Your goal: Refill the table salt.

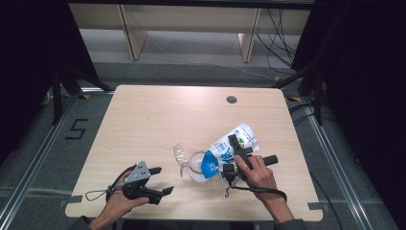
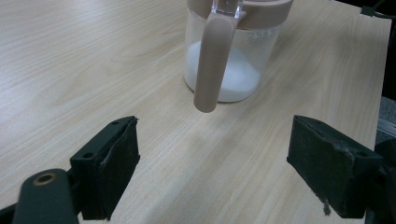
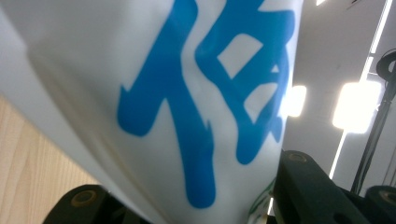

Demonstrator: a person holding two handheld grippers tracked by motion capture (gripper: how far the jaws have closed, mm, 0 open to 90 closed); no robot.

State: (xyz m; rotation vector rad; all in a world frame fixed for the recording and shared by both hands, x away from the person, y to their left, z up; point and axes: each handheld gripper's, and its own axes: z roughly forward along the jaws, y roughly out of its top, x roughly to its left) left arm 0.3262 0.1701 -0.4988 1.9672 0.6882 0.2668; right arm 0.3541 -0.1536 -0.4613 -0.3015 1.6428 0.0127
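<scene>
A clear jar (image 1: 196,165) with a pinkish rim stands near the table's front middle, white powder (image 2: 236,77) in its bottom. A pinkish strap (image 2: 212,65) hangs down its near side, and its clear lid (image 1: 180,155) is flipped open to the left. A white bag with blue print (image 1: 230,146) is tilted with its lower end over the jar's mouth. My right gripper (image 1: 238,149) is shut on the bag (image 3: 187,93), whose blue lettering is close to the camera. My left gripper (image 1: 162,180) rests open left of the jar, its jaws (image 2: 219,168) pointing at it from a short distance.
The light wooden table (image 1: 158,120) has a small round hole (image 1: 231,99) at the back right. Grey floor and black frame posts surround it. A wooden bench (image 1: 191,21) stands beyond the far edge.
</scene>
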